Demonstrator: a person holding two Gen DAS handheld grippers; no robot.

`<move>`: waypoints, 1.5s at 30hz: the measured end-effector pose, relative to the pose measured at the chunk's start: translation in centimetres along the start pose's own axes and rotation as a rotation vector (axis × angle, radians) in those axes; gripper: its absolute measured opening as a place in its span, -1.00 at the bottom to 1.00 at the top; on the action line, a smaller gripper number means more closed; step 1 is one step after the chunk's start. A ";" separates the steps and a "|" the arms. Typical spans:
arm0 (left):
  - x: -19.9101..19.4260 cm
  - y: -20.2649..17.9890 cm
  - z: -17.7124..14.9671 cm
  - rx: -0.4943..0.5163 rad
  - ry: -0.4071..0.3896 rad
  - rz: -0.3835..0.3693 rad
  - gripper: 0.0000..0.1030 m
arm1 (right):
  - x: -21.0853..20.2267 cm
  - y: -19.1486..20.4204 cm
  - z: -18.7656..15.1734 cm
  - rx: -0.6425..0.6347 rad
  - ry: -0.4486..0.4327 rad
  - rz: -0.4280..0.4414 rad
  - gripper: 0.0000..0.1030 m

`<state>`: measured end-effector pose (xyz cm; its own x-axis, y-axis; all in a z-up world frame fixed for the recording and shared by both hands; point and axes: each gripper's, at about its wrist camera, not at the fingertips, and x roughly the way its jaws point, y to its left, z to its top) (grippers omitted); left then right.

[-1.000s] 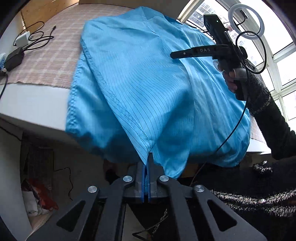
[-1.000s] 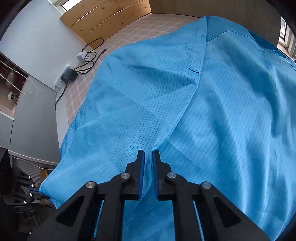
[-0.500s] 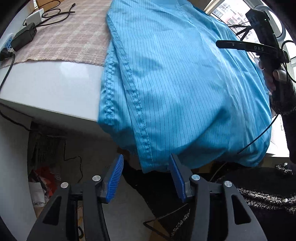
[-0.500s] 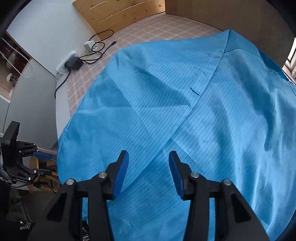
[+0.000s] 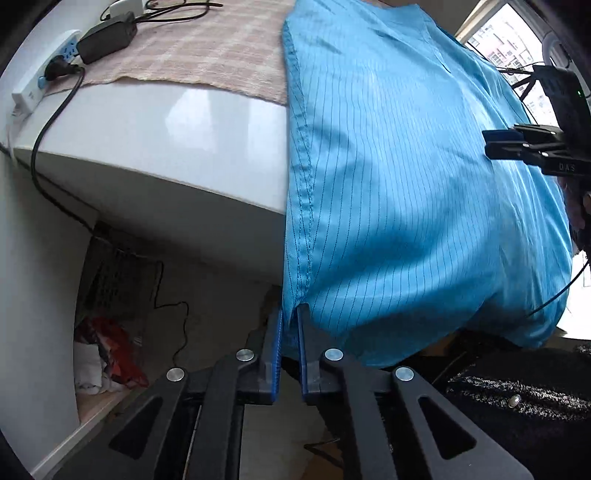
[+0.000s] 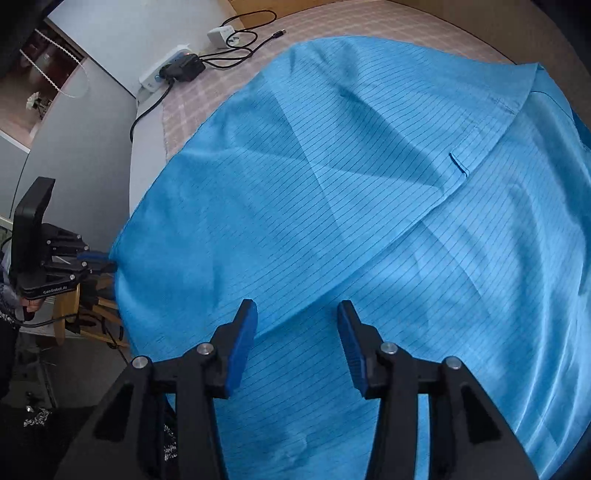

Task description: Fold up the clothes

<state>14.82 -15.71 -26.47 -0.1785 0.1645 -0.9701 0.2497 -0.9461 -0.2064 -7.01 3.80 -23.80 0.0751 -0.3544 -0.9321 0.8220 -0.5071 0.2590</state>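
Down at the table (image 5: pixel 177 122) edge, my left gripper (image 5: pixel 290 334) was closing, its pads pinching the hanging hem corner of the shirt (image 5: pixel 406 184). Its long axis ran away from me across the table, collar end far. My right gripper (image 6: pixel 297 334) hovered spread above it.

Place: lived-in room, home or small workroom; cannot tell which.
Bench: white bench (image 5: pixel 207 147) with rounded edge, covered by a pink checked cloth (image 5: pixel 207 48).
Power: white power strip (image 5: pixel 37 79) at the bench edge, black adapter (image 5: pixel 107 37) plugged in, loose cables (image 6: pixel 240 37) and a white charger (image 6: pixel 220 36) on the cloth.
Window: window (image 5: pixel 517 44) with apartment blocks outside.
Under bench: crumpled red and white items (image 5: pixel 107 358) on the floor, dark wire basket (image 5: pixel 114 280).
Walls: grey wall (image 6: pixel 122 33), wood panelling (image 6: pixel 332 5) behind.
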 end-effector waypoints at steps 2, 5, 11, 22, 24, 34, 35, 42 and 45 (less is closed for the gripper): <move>-1.0 -0.5 0.2 0.005 -0.017 -0.025 -0.65 | -0.3 0.3 -0.3 -0.010 -0.015 -0.026 -0.14; -2.9 -2.9 0.6 0.078 -0.093 -0.082 -0.51 | -1.2 0.1 0.0 0.015 -0.086 -0.021 -0.14; -0.9 -7.6 2.5 0.204 -0.055 -0.149 -0.45 | 0.7 0.1 1.1 0.042 -0.067 -0.010 -0.14; -4.4 -10.3 15.2 0.370 -0.114 -0.057 -0.44 | -10.0 -12.6 -0.5 0.311 -0.309 -0.116 -0.54; -4.1 -11.3 20.0 0.412 -0.127 -0.059 -0.43 | -12.0 -16.4 -0.6 0.388 -0.352 -0.172 -0.54; 5.0 -25.4 38.9 0.642 -0.095 -0.201 -0.43 | -10.0 -30.2 3.1 0.620 -0.356 -0.194 -0.54; 5.8 -26.3 39.6 0.663 -0.095 -0.193 -0.43 | -9.0 -30.6 3.7 0.610 -0.329 -0.205 -0.54; 8.6 -28.5 44.9 0.663 -0.119 -0.182 -0.45 | -10.0 -36.2 4.1 0.756 -0.316 -0.292 -0.86; 6.4 -28.8 46.1 0.684 -0.226 -0.166 -0.39 | -12.7 -34.5 5.2 0.655 -0.425 -0.283 -0.74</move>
<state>-37.35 -0.27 -20.84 -0.3722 0.3287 -0.8680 -0.4332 -0.8886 -0.1508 -39.27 21.68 -19.56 -0.4126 -0.3446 -0.8432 0.2730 -0.9299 0.2464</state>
